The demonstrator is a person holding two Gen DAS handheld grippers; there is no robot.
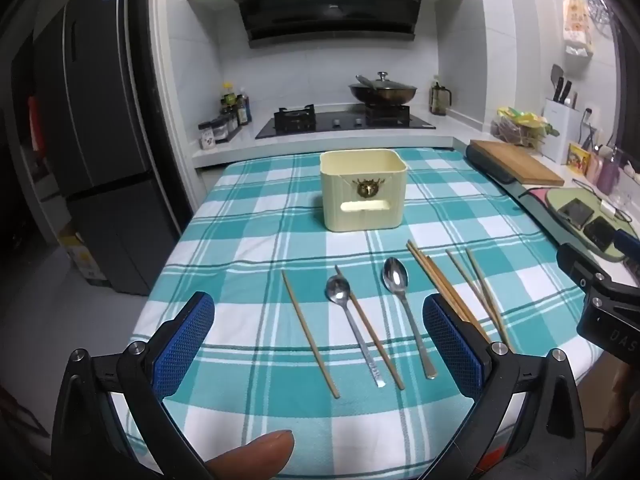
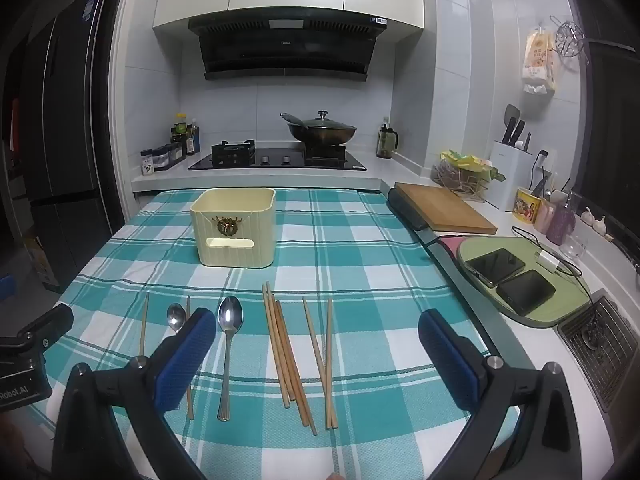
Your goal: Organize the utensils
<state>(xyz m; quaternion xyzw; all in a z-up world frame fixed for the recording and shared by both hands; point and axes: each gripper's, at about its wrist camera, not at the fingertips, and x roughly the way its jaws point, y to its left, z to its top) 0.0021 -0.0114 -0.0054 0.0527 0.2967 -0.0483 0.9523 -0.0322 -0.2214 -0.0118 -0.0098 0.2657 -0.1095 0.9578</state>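
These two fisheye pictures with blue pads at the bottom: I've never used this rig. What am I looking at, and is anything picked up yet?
No robot here: a person carries a hand-held gripper in each hand, each with its own camera looking along its blue pads. One picture is from the left hand-held gripper, the other from the right hand-held gripper. Both are open and hold nothing. On the checked tablecloth stand a cream box and, nearer, two spoons and loose chopsticks. Nothing is sorted yet.
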